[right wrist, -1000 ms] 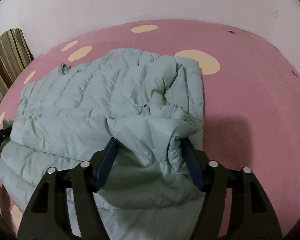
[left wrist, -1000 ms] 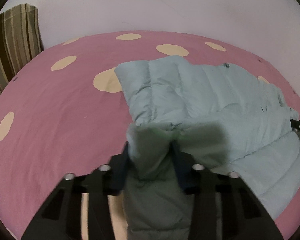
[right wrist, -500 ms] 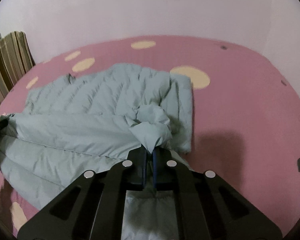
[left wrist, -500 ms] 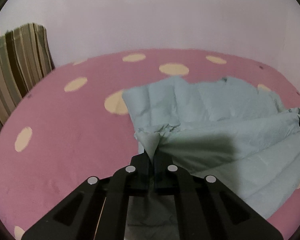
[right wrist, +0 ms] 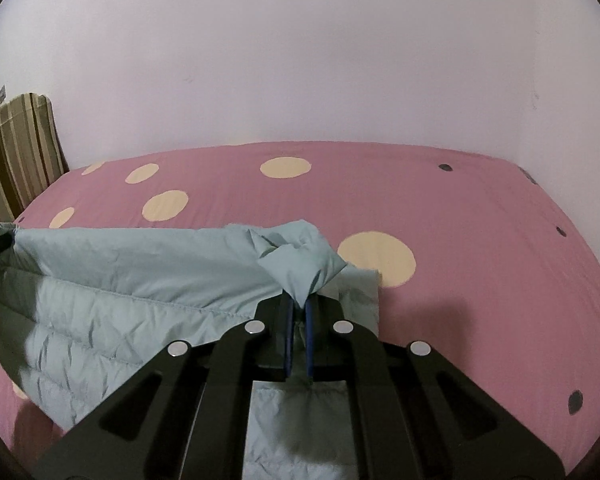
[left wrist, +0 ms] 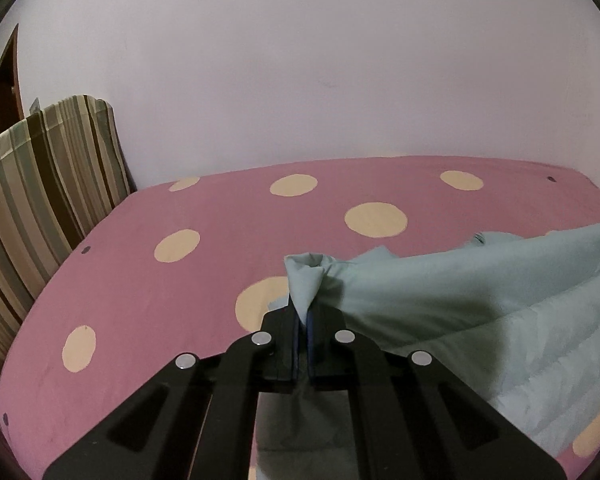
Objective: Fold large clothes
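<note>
Two hand-held grippers lift one edge of a pale blue quilted jacket (right wrist: 132, 280) off a pink bed (right wrist: 440, 208) dotted with cream circles. The left gripper (left wrist: 303, 320) has its fingers closed on a bunched corner of cloth, and the right gripper (right wrist: 298, 308) pinches the opposite corner the same way. The edge hangs taut between the two sets of fingers, running side to side, probably so it can be carried over as a straight fold. The rest of the jacket droops below and behind the fingers onto the bed. A striped cushion (left wrist: 40, 184) leans well off to the left.
</note>
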